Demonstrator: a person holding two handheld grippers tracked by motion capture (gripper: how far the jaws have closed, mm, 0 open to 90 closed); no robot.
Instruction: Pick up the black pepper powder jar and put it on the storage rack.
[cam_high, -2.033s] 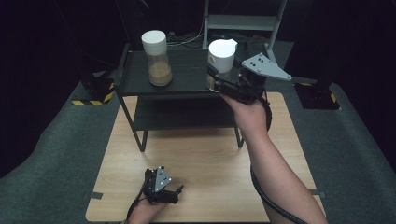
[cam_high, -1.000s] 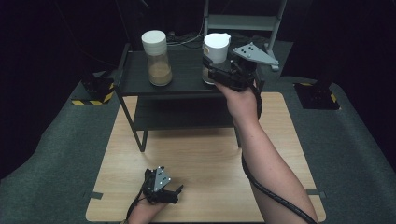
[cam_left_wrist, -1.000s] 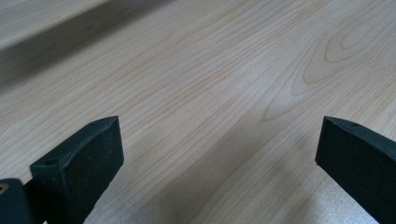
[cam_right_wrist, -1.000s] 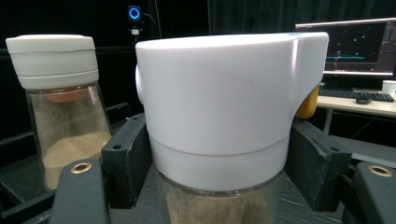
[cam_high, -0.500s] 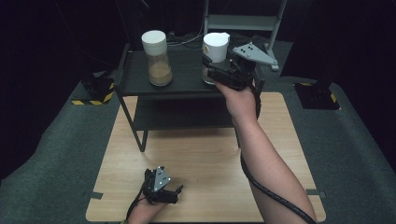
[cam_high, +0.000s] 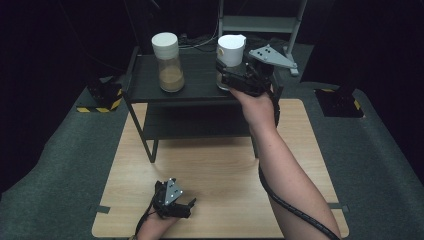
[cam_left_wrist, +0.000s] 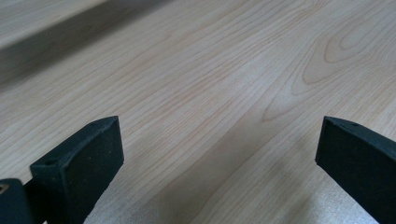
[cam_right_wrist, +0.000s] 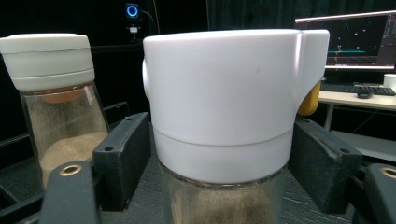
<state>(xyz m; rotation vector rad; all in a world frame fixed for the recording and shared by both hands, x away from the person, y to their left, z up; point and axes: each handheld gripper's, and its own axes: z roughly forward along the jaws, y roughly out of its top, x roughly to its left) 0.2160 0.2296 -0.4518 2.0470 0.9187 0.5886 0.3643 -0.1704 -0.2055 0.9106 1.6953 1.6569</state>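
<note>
The table top (cam_high: 220, 165) is pale wood with a matt, smooth grain. The shelf rack (cam_high: 200, 87) looks like dark matt metal. Both shaker jars (cam_right_wrist: 219, 116) (cam_high: 169, 62) have clear glossy glass bodies, smooth white plastic caps and grainy tan filling. The surrounding floor covering (cam_high: 60, 170) looks like rough grey carpet.

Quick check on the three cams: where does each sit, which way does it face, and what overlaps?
High view: above the person's side, facing forward and down on the light wooden table and black two-tier metal shelf; both forearms and grippers show.
Left gripper view: rides the left gripper, angled down at the bare table; its black jaws stand wide apart.
Right gripper view: rides the right gripper, facing level at the white-capped glass jar of brown powder between its jaws.
Shared: high and right gripper views both show the second, round-lidded glass jar.
</note>
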